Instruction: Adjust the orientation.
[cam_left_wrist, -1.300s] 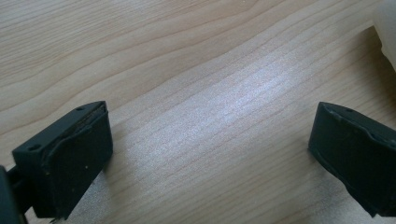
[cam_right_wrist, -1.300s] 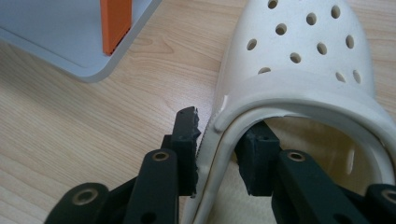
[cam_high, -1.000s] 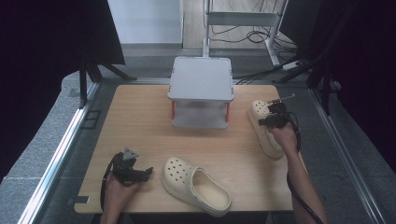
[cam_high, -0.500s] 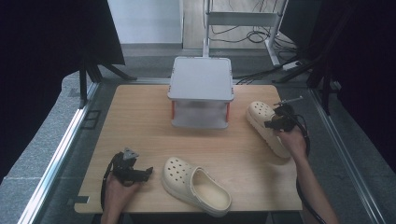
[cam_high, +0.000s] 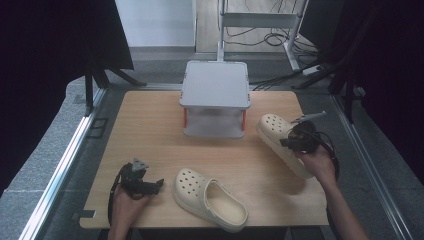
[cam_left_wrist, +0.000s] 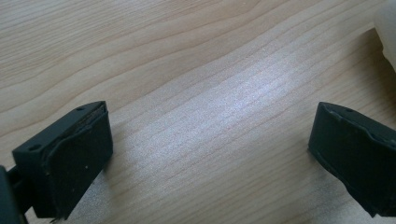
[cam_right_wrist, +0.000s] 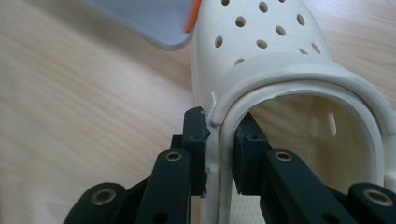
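Two cream clogs with holes in the toe. One clog (cam_high: 272, 131) is at the right, toe toward the grey shelf, with my right gripper (cam_high: 295, 142) shut on its side. In the right gripper view the pads (cam_right_wrist: 196, 149) pinch the clog's wall (cam_right_wrist: 280, 70) at the opening rim, one inside and one outside, and my right gripper (cam_right_wrist: 219, 158) holds it tilted above the wood. The other clog (cam_high: 210, 197) lies near the front edge. My left gripper (cam_high: 156, 184) rests just left of it, open, with bare wood between its jaws (cam_left_wrist: 210, 154).
A grey two-level shelf (cam_high: 216, 85) with orange posts stands at the back middle of the wooden table (cam_high: 150, 130); its corner (cam_right_wrist: 149, 23) is just past the held clog's toe. The near clog's edge (cam_left_wrist: 387, 28) sits beyond my left gripper's jaw.
The right hand has raised the clog off the table and carried it a little way, tilting it. The left gripper and the near clog have stayed in place.
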